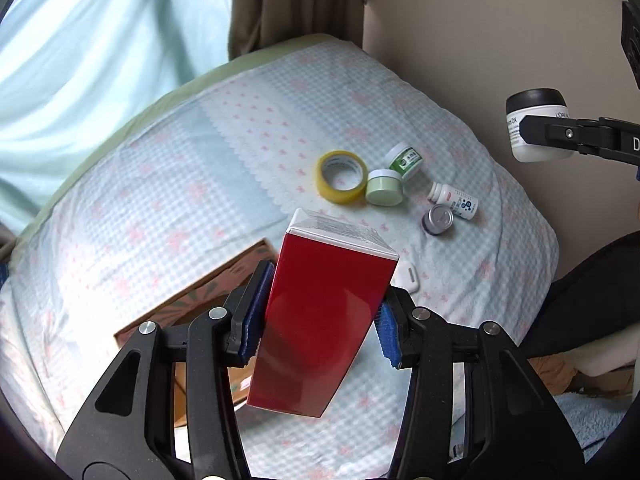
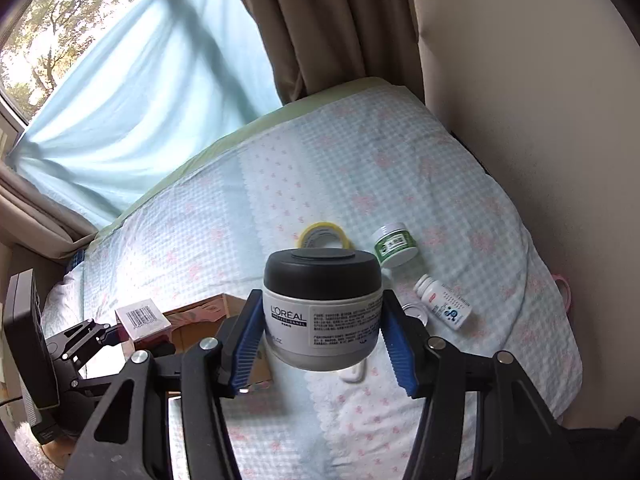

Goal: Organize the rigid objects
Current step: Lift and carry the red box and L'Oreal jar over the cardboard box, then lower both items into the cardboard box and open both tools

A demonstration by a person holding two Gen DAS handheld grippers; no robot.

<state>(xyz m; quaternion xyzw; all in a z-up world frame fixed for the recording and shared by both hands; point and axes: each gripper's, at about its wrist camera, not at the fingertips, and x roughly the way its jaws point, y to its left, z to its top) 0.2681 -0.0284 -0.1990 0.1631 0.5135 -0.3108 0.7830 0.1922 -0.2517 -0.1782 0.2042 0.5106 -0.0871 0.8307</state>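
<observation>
My left gripper (image 1: pixel 320 312) is shut on a tall red box (image 1: pixel 324 320) and holds it above the bed. My right gripper (image 2: pixel 320 332) is shut on a white L'Oreal jar with a black lid (image 2: pixel 322 308), held above the bed; it also shows in the left wrist view (image 1: pixel 536 124). The red box and the left gripper show at the left of the right wrist view (image 2: pixel 142 320). A cardboard box (image 1: pixel 208 284) lies on the bed under the left gripper.
On the bedspread (image 1: pixel 240 140) lie a yellow tape roll (image 1: pixel 342 176), a pale green jar (image 1: pixel 384 187), a green-labelled jar (image 1: pixel 405 160), a white pill bottle (image 1: pixel 454 200), a small silver-lidded tin (image 1: pixel 438 219) and a white charger (image 1: pixel 406 276). A wall (image 1: pixel 480 20) stands right, curtains behind.
</observation>
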